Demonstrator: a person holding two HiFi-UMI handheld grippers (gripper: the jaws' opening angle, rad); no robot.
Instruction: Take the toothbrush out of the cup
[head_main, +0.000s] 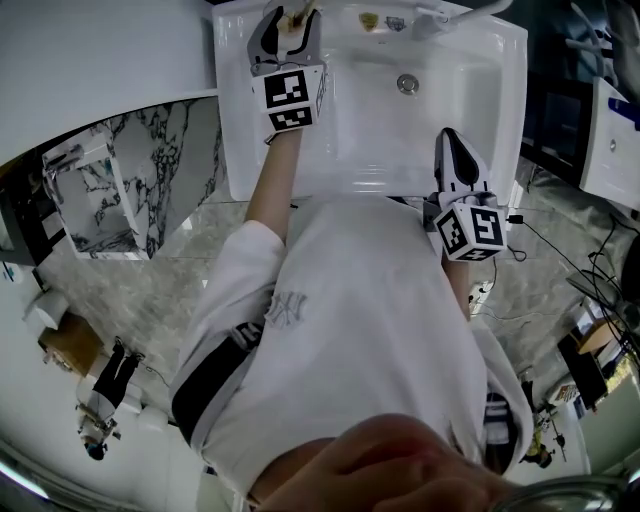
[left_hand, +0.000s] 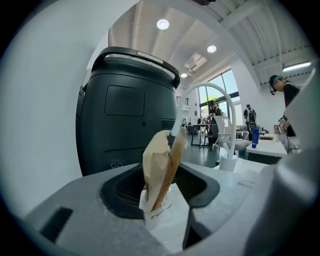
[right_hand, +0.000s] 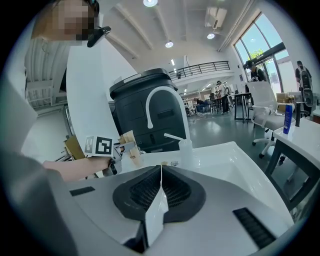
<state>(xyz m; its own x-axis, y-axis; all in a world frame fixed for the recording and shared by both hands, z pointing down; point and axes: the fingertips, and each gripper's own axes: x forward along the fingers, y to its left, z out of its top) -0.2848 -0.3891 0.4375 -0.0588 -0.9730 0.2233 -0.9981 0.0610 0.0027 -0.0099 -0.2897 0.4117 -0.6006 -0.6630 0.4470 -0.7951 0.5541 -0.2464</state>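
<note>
Toothbrush (left_hand: 162, 165) stands in its cup (left_hand: 156, 212) at the 11 o'clock corner of the sink (head_main: 500, 90); left gripper (head_main: 291, 20) open around it, right gripper (head_main: 452, 145) pinched closed, empty.

A small pale cup (left_hand: 156, 212) stands upright on the back rim of a white sink (head_main: 480, 60), near its far-left corner. A brown-handled toothbrush (left_hand: 169, 165) sits inside the cup, leaning right. Beside it, a tan paper wrapper (left_hand: 154, 155) rises well above the cup's rim.
</note>
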